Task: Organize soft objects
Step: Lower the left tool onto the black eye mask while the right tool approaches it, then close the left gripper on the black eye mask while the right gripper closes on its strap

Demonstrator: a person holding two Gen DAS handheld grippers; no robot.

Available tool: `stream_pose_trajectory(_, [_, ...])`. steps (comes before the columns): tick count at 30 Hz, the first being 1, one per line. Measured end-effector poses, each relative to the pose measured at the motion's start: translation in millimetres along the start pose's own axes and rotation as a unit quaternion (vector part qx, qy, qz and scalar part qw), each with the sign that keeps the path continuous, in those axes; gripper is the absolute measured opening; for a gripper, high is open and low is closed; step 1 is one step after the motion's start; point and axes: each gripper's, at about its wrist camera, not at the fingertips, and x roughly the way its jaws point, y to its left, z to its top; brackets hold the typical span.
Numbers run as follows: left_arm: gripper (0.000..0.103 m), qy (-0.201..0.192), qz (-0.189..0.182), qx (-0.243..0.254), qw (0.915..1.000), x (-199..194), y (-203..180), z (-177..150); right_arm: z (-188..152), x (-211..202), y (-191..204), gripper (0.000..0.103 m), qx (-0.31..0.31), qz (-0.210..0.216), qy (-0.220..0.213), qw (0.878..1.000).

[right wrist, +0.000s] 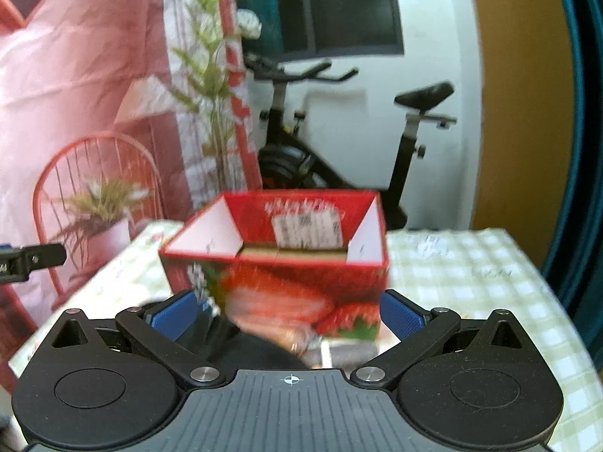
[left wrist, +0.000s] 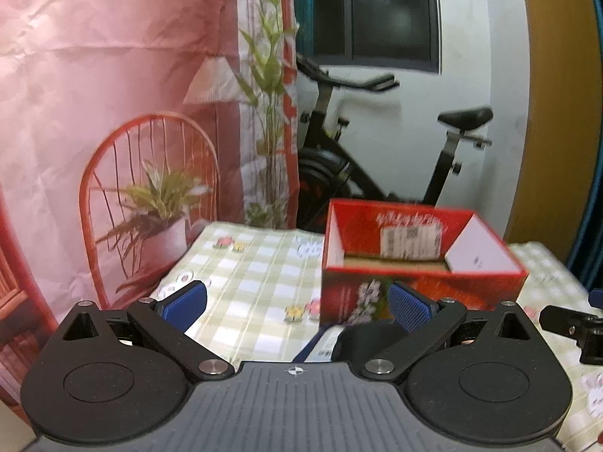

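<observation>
An open red cardboard box (left wrist: 422,260) with strawberry print stands on the checked tablecloth (left wrist: 256,275); it also shows in the right wrist view (right wrist: 279,260). My left gripper (left wrist: 297,303) is open and empty, left of and in front of the box. A dark soft item with a white label (left wrist: 339,342) lies just below it, mostly hidden. My right gripper (right wrist: 288,316) is open, its blue pads (right wrist: 399,316) flanking the box front. Blurred soft items, one dark (right wrist: 256,350), lie between box and gripper.
A pink printed backdrop (left wrist: 113,113) with a chair and plant picture hangs left. An exercise bike (left wrist: 377,143) stands behind the table. The right gripper's tip shows at the left view's right edge (left wrist: 565,324). The table's right edge (right wrist: 557,301) is near.
</observation>
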Motion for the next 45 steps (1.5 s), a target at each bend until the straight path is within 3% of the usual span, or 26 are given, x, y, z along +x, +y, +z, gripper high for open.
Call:
stream_pose_trajectory(4, [0.103, 0.032, 0.003, 0.005, 0.9995, 17, 3, -11, -18, 20, 0, 0.103, 0.013, 0.022, 0.038, 0.999])
stream_pose_trajectory(10, [0.103, 0.077, -0.006, 0.002, 0.9970, 44, 11, -29, -39, 43, 4, 0.103, 0.019, -0.004, 0.087, 0.996])
stream_pose_trajectory(18, [0.102, 0.085, -0.031, 0.020, 0.9957, 56, -1, -40, -57, 55, -8, 0.102, 0.045, 0.023, 0.109, 0.993])
stream_pose_trajectory(23, [0.094, 0.084, -0.052, 0.043, 0.9942, 66, -14, -39, -62, 63, -10, 0.098, 0.051, 0.044, 0.120, 0.991])
stream_pose_trajectory(32, [0.079, 0.127, -0.104, 0.006, 0.9864, 95, -16, -48, -71, 80, -18, 0.097, 0.074, 0.060, 0.135, 0.986])
stream_pose_trajectory(45, [0.072, 0.140, -0.161, -0.012, 0.9769, 101, -18, -66, -72, 90, -22, 0.095, 0.095, 0.076, 0.138, 0.983])
